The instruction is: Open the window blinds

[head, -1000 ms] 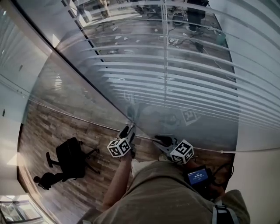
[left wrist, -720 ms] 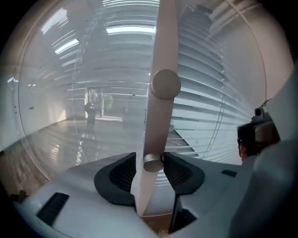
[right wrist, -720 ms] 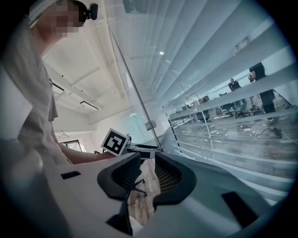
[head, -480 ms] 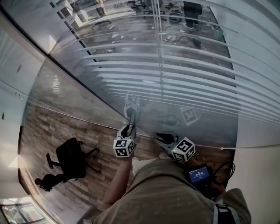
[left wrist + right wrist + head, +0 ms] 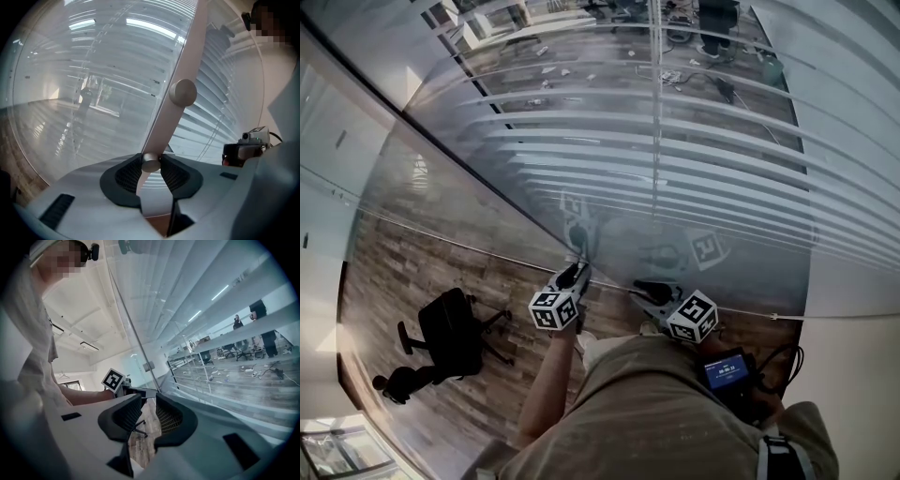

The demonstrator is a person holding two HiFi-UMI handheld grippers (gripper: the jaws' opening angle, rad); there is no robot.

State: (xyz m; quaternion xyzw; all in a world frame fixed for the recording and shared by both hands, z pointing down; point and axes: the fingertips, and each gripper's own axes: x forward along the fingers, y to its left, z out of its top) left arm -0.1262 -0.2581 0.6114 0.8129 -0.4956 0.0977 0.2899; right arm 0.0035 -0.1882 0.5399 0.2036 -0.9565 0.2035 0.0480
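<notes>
Left claw has just been closing and now pinches the small knob on the partition post, tips only. Blinds are behind the glass. Right claw is spread, empty. My worry: the smooth knob slips when twisted.

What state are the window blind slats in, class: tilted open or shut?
Open, at least partly: the slats lie apart with gaps between them, and the floor of the room beyond shows through.

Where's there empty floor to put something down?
The wooden floor between the glass wall and the black office chair is bare. It's crowded on the right, around the small screen and cables beside the person.
</notes>
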